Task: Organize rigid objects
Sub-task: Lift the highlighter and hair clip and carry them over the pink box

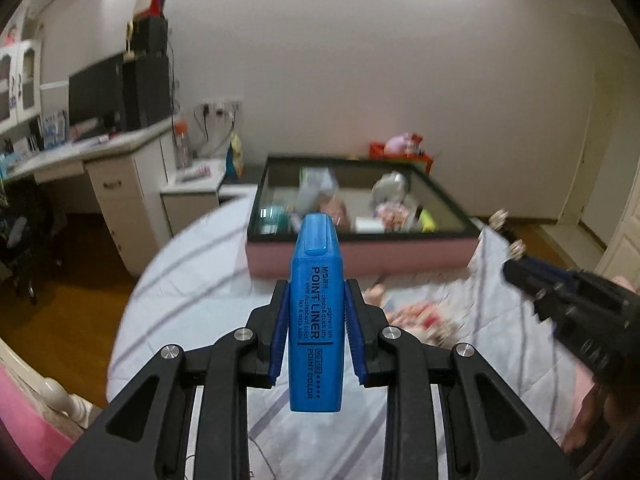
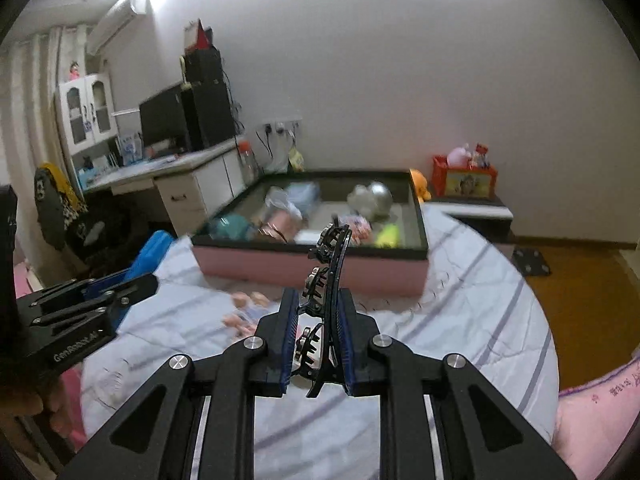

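Two tongs are loaded. My left gripper (image 1: 318, 312) is clamped on a blue highlighter (image 1: 317, 308), which stands upright between its blue pads and pokes out past the fingertips. My right gripper (image 2: 317, 332) is pinched on a black hair clip (image 2: 326, 292) with studded ornaments, also standing up between the fingers. Ahead of both tongs, a pink storage box (image 1: 360, 254) with a black rim sits on the striped bedsheet (image 1: 192, 264), already holding blurred odds and ends.
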A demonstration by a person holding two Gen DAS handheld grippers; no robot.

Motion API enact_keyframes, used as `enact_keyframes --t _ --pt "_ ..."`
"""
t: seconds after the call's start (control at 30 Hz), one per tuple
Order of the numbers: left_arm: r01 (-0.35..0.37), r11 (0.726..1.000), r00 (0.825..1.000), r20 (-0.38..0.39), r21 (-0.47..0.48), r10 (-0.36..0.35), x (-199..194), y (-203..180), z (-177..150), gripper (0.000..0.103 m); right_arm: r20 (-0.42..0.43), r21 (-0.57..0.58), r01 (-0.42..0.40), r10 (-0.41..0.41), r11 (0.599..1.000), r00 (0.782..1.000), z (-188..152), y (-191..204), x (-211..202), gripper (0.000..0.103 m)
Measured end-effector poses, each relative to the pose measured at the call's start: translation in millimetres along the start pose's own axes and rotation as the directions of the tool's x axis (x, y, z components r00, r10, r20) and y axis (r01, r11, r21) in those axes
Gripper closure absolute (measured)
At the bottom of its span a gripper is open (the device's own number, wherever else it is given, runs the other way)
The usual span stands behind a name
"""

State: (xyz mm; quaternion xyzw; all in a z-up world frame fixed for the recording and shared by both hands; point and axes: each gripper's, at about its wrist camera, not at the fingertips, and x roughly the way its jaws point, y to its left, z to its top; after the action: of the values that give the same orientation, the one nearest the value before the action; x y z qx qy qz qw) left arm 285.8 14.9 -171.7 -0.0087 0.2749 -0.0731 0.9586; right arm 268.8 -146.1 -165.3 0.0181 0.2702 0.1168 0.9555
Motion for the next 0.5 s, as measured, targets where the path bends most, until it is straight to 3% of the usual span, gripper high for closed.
enact_keyframes --t 0.2,0.5 --pt "-0.026 0.999 0.995 0.096 0.046 0.021 -34.8 -23.7 15.7 0.076 0.083 -0.046 0.007 -0.004 0.999 0.997 14.3 23.7 -24.9 0.084" --pt "-0.034 0.997 0.985 0.170 0.073 0.021 -72.8 -44.6 22.9 0.076 0.173 -0.068 0.075 -0.062 0.995 0.983 23.6 39.8 -61.2 0.083"
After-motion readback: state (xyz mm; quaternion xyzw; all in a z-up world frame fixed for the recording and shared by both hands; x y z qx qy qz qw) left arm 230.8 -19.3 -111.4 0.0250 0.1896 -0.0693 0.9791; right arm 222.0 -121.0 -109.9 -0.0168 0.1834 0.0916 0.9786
